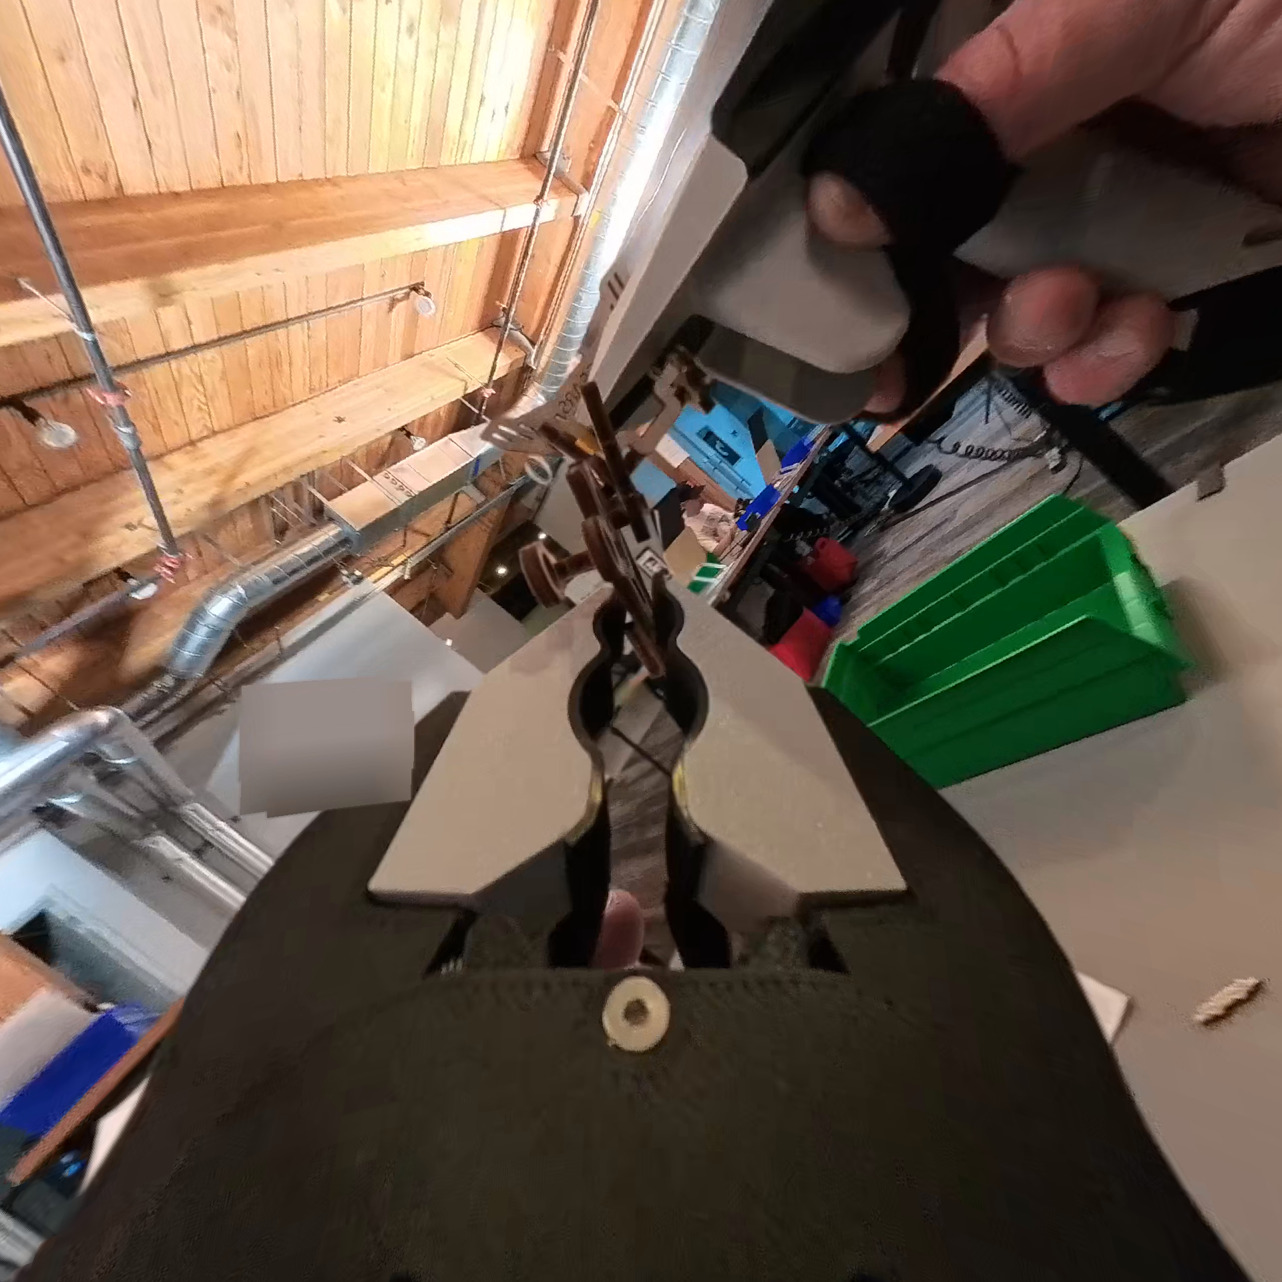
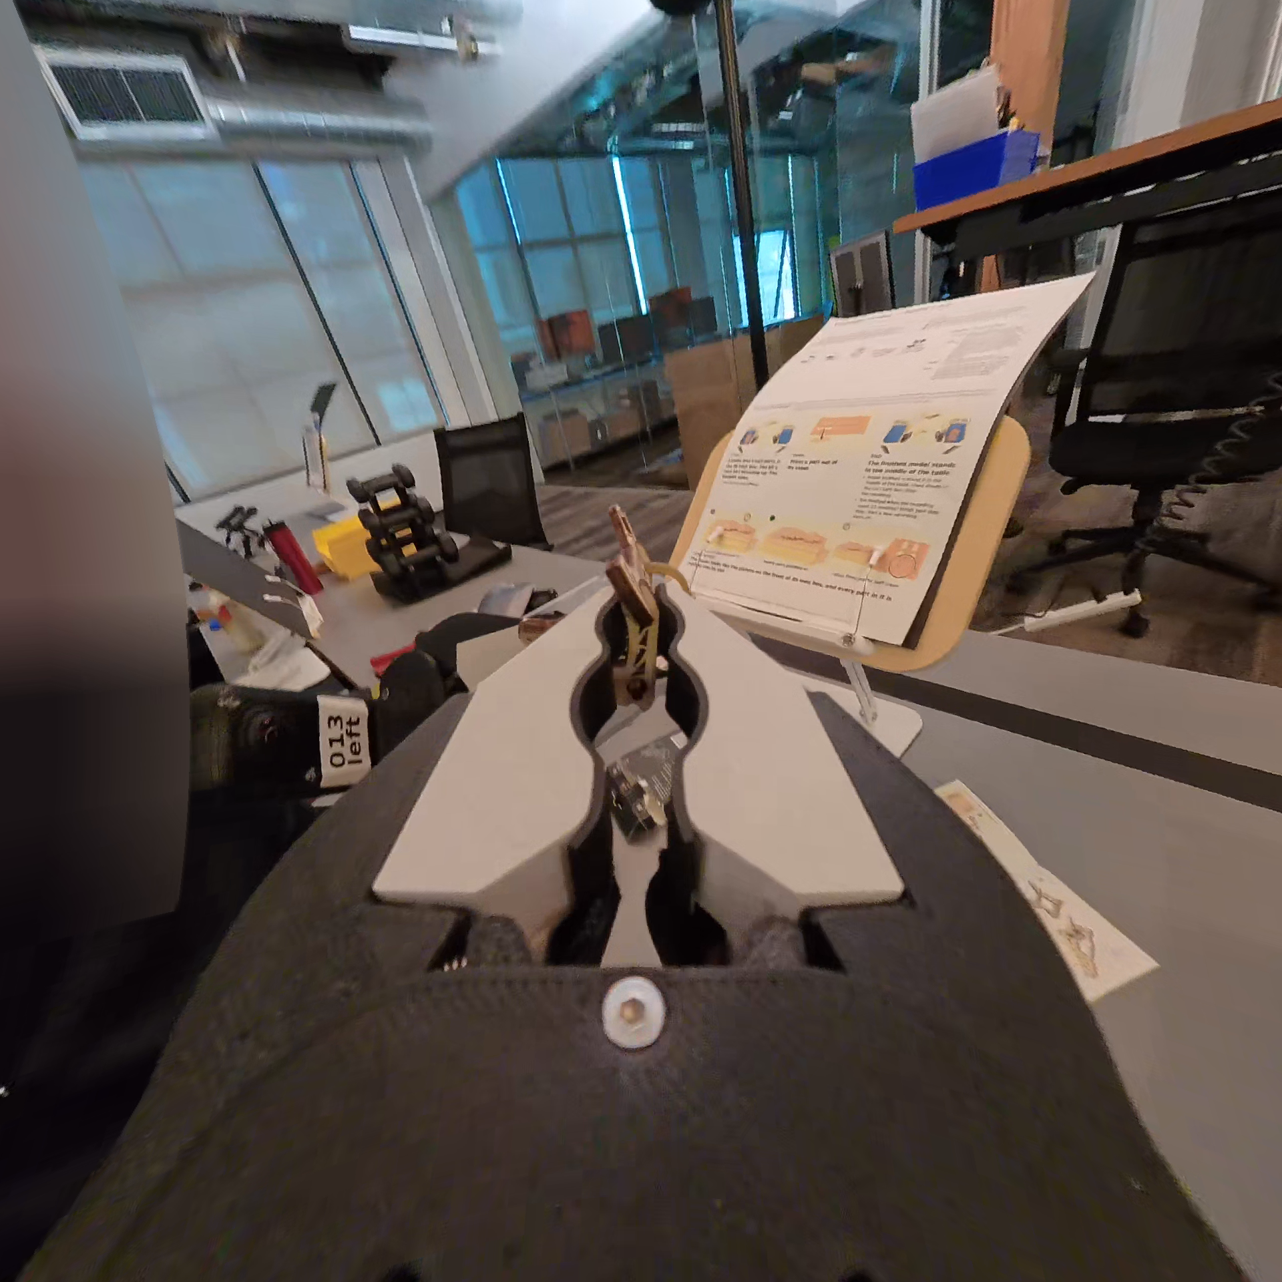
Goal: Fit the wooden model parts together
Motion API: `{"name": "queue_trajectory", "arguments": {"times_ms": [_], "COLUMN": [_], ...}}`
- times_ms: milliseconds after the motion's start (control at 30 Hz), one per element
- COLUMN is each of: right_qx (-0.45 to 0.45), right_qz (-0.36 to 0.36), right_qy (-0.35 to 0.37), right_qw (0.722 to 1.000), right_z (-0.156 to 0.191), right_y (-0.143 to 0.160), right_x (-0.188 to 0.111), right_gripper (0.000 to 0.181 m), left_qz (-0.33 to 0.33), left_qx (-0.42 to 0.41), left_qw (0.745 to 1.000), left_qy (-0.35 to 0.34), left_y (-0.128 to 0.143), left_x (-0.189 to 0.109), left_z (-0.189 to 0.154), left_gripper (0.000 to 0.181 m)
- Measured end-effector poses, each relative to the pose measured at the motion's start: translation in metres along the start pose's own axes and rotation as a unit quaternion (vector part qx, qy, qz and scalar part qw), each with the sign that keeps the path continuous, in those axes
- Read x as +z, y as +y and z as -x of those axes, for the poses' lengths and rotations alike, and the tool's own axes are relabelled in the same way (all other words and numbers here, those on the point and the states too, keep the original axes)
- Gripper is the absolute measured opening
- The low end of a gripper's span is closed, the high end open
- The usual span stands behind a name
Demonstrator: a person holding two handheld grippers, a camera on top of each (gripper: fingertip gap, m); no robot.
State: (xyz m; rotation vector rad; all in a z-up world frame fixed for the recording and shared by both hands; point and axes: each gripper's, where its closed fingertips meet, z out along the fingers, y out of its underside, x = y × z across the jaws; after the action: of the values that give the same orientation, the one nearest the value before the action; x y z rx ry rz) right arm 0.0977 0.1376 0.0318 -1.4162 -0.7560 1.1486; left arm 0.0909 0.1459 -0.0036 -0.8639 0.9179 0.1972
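Observation:
In the left wrist view my left gripper (image 1: 638,607) is shut on a dark brown wooden model (image 1: 614,513) and holds it up in the air, tilted toward the ceiling. The model has flat slotted pieces and a round wheel-like part on its left. The right gripper (image 1: 798,312), held by a hand, reaches in from the upper right, with its tips at the model's top end. In the right wrist view my right gripper (image 2: 635,603) is shut on a small brown wooden part (image 2: 628,583) that sticks out past its tips. The left gripper's body (image 2: 333,735) shows low on the left.
Stacked green bins (image 1: 1006,659) stand on the grey table (image 1: 1110,867), with a wooden scrap (image 1: 1224,999) near them. An instruction sheet on a stand (image 2: 867,472) stands ahead on the right. A pale punched-out part sheet (image 2: 1040,922) lies on the table. My two grippers' fingertips are within a few centimetres of each other.

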Motion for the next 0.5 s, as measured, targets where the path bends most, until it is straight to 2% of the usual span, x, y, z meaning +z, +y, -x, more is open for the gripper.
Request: {"name": "queue_trajectory", "arguments": {"times_ms": [233,333,433,500], "right_qx": [0.12,0.138,0.138,0.143], "right_qz": [-0.138,-0.165,-0.165,-0.158], "right_qy": [-0.07,-0.08,-0.073,-0.062], "right_qw": [0.981,0.973,0.974,0.975], "right_z": [-0.005,-0.01,-0.015,-0.021], "right_y": [-0.008,-0.008,-0.002,0.004], "right_x": [-0.012,-0.016,-0.017,-0.018], "right_gripper": [0.005,0.005,0.004,0.004], "left_qz": [-0.008,-0.012,-0.015,-0.018], "left_qx": [0.058,0.058,0.01,-0.08], "left_qw": [0.998,0.998,1.0,0.995], "left_qy": [-0.01,-0.002,0.02,0.055], "left_y": [-0.012,-0.014,-0.012,-0.008], "left_x": [0.003,0.003,0.003,0.003], "left_z": [0.004,0.001,-0.007,-0.016], "left_gripper": [0.005,0.004,0.004,0.004]}}
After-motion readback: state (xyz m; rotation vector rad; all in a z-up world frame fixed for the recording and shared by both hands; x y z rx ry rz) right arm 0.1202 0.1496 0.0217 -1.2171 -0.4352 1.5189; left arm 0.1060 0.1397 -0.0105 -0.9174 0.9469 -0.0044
